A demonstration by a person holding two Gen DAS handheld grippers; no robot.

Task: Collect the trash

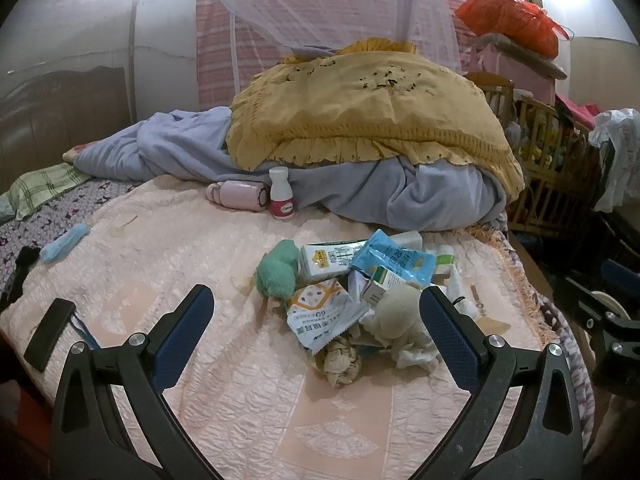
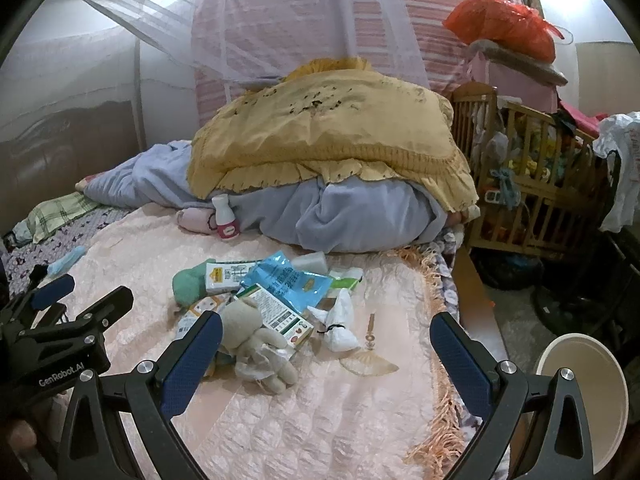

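A heap of trash lies on the pink bedspread [image 1: 224,248]: a blue foil packet [image 1: 394,258], a milk carton [image 1: 326,258], a white wrapper [image 1: 324,316], a crumpled paper ball [image 1: 340,364], a small box [image 1: 380,284] and a knotted white bag [image 2: 340,324]. A green sock [image 1: 278,270] and a beige sock [image 1: 396,312] lie among them. My left gripper [image 1: 316,340] is open and empty, just in front of the heap. My right gripper [image 2: 326,346] is open and empty, to the right of the heap.
A pink bottle [image 1: 282,196] and a pink flask [image 1: 238,196] stand by the blue quilt [image 1: 380,192] under a yellow cover [image 1: 360,112]. A blue mask [image 1: 64,242] lies left. A white bin [image 2: 588,396] stands off the bed's right edge, near a wooden crib [image 2: 532,184].
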